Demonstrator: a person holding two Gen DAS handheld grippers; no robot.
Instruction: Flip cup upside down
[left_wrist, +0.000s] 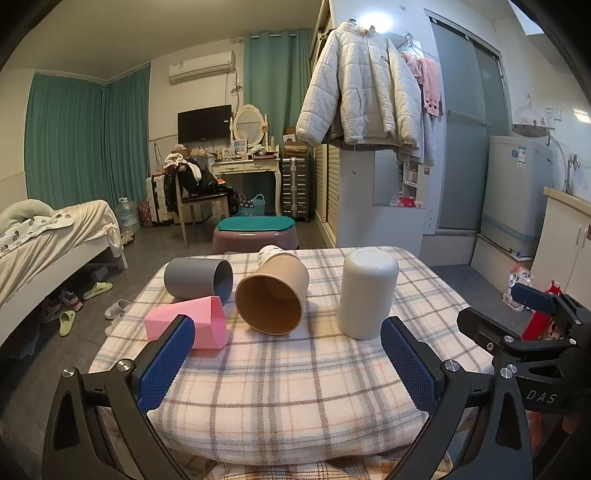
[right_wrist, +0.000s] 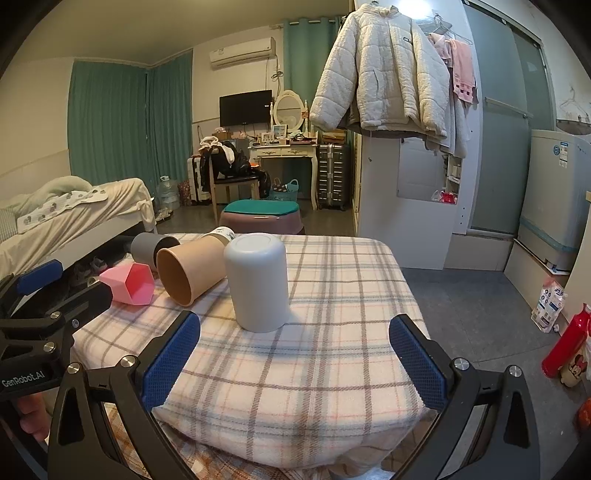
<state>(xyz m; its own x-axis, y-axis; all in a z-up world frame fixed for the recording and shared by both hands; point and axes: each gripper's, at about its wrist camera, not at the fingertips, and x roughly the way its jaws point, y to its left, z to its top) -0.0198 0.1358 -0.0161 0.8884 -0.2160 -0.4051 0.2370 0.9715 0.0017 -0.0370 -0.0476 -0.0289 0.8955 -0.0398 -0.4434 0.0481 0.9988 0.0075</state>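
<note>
On the checked cloth of the table, four cups sit in a loose row. Farthest left, the grey cup lies on its side with its mouth turned to the right; nothing can be seen inside it. Just in front, touching or nearly touching it, the pink cup also lies on its side, its angular mouth facing right and empty as far as can be seen. Next comes the brown paper cup, on its side with its open mouth toward the cameras; its inside is bare. These three look like the ones not yet turned over, lying where a gripper can close across their walls. To the right, apart from them, the white cup stands mouth down with its flat base on top, so it looks already flipped.

The left gripper hangs over the near edge of the table, its fingers spread wide and holding nothing, aimed roughly between the brown paper cup and the white cup. The right gripper is likewise spread and empty, just short of the white cup.
</note>
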